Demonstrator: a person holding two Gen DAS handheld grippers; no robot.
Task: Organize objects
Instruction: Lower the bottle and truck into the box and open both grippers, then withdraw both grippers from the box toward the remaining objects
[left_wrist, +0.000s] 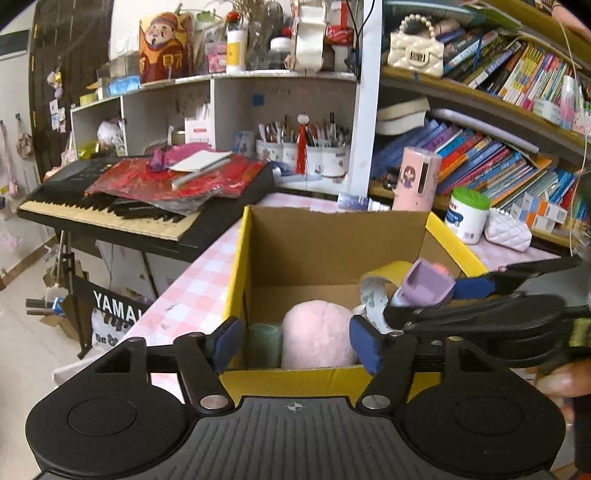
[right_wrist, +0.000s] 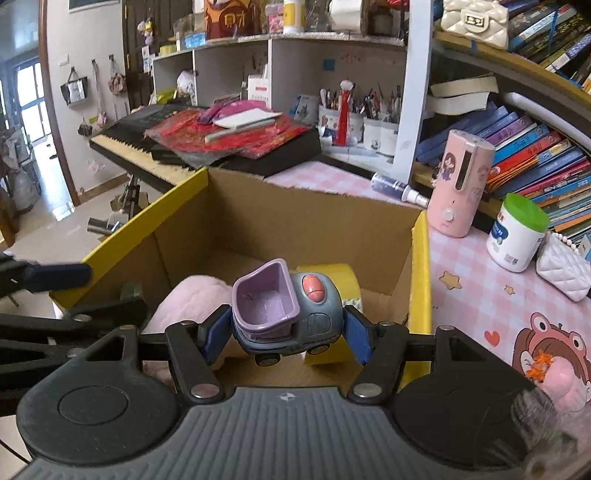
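Where the pink checked tablecloth (right_wrist: 476, 266) runs up to crowded bookshelves (left_wrist: 498, 162), a keyboard (left_wrist: 110, 214) piled with red packets stands off to the left and a cardboard box (left_wrist: 332, 236) sits ahead of both jaws. Over the box, the right gripper (right_wrist: 282, 334) has its pads pressed to both sides of a toy car (right_wrist: 291, 314), above a pink plush ball (left_wrist: 317, 336) and a tape roll (right_wrist: 332, 280). At the box's near edge, the left gripper (left_wrist: 295, 343) hovers with jaws wide apart, holding nothing.
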